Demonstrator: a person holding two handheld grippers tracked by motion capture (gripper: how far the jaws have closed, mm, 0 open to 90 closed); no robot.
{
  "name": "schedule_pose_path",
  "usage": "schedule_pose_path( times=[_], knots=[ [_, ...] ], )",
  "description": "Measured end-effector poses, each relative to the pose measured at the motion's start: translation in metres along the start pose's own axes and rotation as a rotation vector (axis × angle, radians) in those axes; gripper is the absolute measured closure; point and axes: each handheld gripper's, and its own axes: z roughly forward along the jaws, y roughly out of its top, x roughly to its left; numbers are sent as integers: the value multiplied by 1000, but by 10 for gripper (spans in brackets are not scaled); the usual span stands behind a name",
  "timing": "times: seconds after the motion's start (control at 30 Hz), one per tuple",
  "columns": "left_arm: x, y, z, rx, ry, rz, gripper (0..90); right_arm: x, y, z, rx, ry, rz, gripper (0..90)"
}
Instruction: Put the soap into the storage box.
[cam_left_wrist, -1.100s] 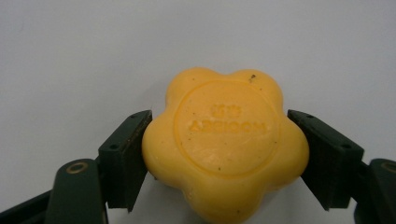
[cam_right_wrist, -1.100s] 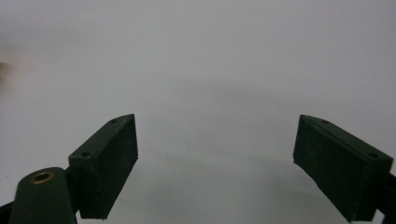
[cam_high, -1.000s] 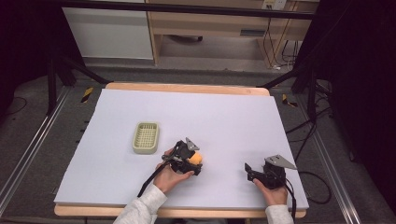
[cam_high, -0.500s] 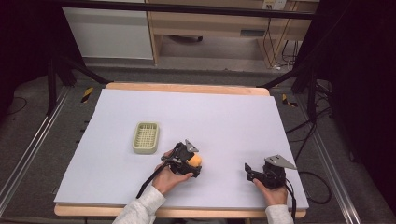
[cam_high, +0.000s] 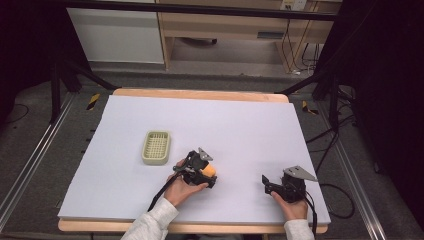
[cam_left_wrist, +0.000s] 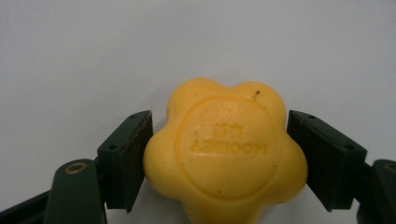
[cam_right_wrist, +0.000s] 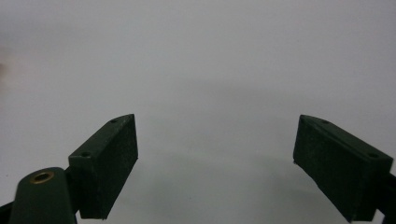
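My left gripper (cam_left_wrist: 217, 163) clamps the yellow flower-shaped soap bar (cam_left_wrist: 225, 154), lower right of the pale green slotted plastic tray (cam_high: 156, 147); my right gripper (cam_right_wrist: 229, 163) gapes wide, empty, farther right

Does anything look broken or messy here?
Nothing looks broken or spilled. The yellow flower-shaped soap sits between the jaws of the left hand-held gripper, with a few small dark specks on it. The little green basket stands flat on the table, and the right hand-held gripper is open with nothing in it.
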Motion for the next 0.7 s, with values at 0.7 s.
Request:
schedule_pose_path(
  times=[0.7],
  knots=[
    [-3, 6, 5, 32, 27, -12, 251, 0, 0, 0, 9, 5, 4, 142]
  ],
)
